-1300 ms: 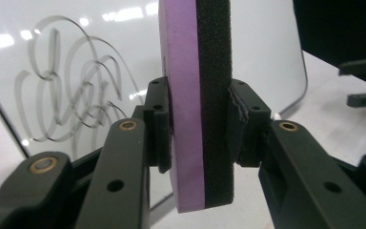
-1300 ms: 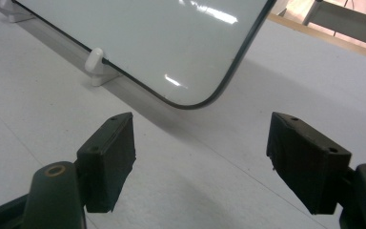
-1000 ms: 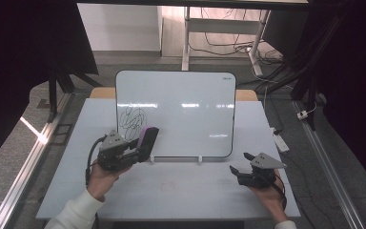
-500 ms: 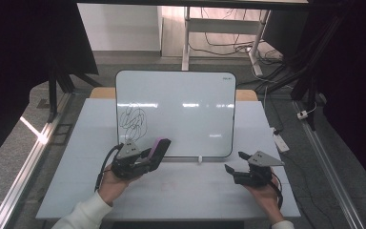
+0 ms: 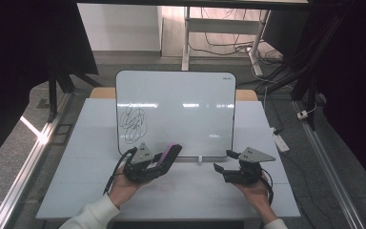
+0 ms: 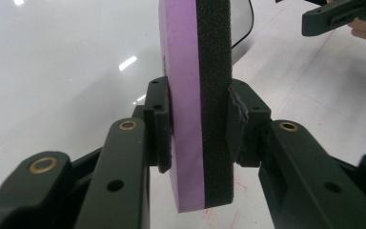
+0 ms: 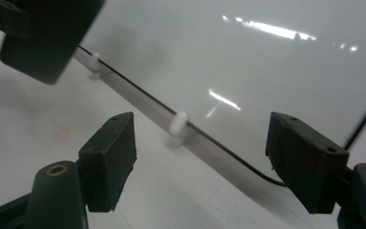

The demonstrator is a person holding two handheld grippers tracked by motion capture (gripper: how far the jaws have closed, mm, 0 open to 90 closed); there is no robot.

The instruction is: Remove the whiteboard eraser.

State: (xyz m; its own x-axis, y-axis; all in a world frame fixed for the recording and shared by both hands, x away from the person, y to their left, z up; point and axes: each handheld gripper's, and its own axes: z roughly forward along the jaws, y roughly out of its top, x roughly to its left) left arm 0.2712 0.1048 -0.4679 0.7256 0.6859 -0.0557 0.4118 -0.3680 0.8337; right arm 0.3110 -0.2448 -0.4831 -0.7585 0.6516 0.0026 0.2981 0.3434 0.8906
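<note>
The left gripper clamps the purple eraser, whose top is cropped in the left gripper view. At three o'clock, the empty right gripper has been narrowing.

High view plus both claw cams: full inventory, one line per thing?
Whiteboard: one, white with dark edge, propped on the table's far half.
Scribble: one, black, lower left of the whiteboard.
Eraser: one, purple with a black felt face, clamped in the left claw near the board's bottom edge.
Pegs: two, white, along the board's bottom edge.
Table: one, white.
Power strip: one, white, on the floor right of the table.
Left claw: one, black, shut on the eraser.
Right claw: one, black, open, nothing between its jaws, facing the board's bottom edge.
</note>
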